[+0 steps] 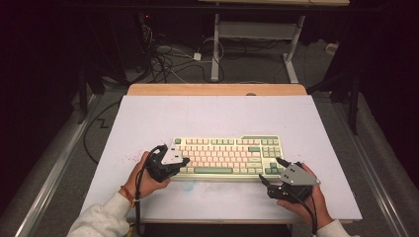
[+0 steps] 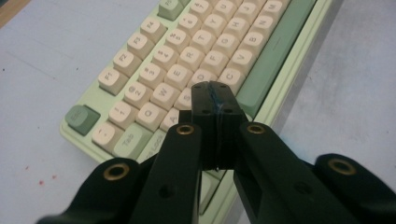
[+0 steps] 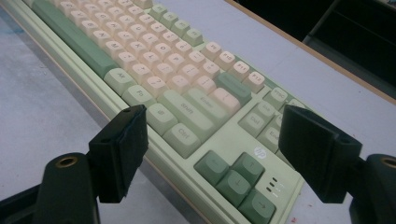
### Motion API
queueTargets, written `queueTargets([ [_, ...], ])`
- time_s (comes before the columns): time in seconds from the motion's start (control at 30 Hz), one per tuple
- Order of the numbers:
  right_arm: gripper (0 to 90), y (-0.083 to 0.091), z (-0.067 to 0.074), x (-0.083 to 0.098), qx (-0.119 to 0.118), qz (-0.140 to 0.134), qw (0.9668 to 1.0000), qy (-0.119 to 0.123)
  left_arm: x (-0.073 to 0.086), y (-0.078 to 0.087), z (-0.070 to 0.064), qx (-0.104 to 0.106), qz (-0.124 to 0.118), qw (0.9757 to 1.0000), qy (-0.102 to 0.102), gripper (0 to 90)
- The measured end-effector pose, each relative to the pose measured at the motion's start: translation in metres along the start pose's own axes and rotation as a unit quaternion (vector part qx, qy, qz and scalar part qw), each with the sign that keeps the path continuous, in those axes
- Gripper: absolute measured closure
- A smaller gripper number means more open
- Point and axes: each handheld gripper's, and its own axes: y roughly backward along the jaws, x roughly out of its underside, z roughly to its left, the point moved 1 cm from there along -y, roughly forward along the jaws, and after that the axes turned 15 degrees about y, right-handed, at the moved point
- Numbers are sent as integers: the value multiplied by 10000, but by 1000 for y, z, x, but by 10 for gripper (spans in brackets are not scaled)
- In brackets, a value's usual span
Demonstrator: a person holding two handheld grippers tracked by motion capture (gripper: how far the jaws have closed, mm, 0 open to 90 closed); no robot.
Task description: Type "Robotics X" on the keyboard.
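Black plastic makes up both grippers, each held in one of the person's hands at the near edge of the pale grey-blue tabletop (image 1: 148, 118). The left gripper (image 1: 184, 160), with a grey three-cornered plate on top, sits over the near left corner of the keyboard; in the left gripper view its jaws are pressed flat together with nothing between them, their tips (image 2: 214, 100) hovering over the cream letter keys of the left-hand rows, close to the long green space bar (image 2: 275, 51). The right gripper (image 1: 271, 170) is held at the near right corner of the keyboard, its jaws spread wide and empty; in the right gripper view they stand on either side of the cluster of dark green arrow keys (image 3: 236, 179), apart from the keyboard's case. A white sleeve (image 1: 101, 217) covers the left forearm, with an orange band (image 1: 129, 193) at the wrist.

Just beyond the hands lies the pale green keyboard with cream and green keycaps (image 1: 225, 155), flat on the tabletop, roughly in the middle and square to its near edge. Faint reddish specks (image 1: 129, 159) mark the surface to its left. Farther off, a light wooden strip (image 1: 217, 89) borders the far edge of the tabletop. Behind it, on the dark floor, lie tangled cables (image 1: 168, 59) and the white legs of another table (image 1: 216, 49).
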Motion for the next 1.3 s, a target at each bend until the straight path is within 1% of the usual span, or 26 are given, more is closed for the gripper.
queueTargets([
  [0.13,243,-1,0,1,-29,27,10000,3,-7,-9,-1,136,82,9999,-59,875],
  [0.3,243,-2,1,1,-53,51,10000,18,-15,-20,-5,191,164,9996,-117,875],
  [0.33,244,-2,1,1,-56,57,10000,21,-16,-22,-5,241,209,9994,-130,875],
  [0.53,244,-2,1,2,-76,68,9999,28,-21,-33,-8,301,304,9989,-180,874],
  [0.87,244,-3,1,2,-117,90,9999,55,-24,-46,-10,338,453,9982,-207,865],
  [1.13,247,-3,2,2,-137,126,9998,71,-24,-46,-8,324,453,9983,-165,858],
  [1.17,249,-4,2,3,-135,138,9998,88,-23,-46,-8,327,485,9982,-166,860],
  [1.2,249,-4,2,3,-138,161,9997,97,-22,-48,-8,310,530,9979,-184,864],
  [1.23,249,-4,2,3,-146,185,9997,118,-21,-48,-8,309,492,9982,-175,873],
  [1.3,249,-5,3,3,-163,194,9996,139,-22,-47,-9,275,492,9982,-221,868],
])
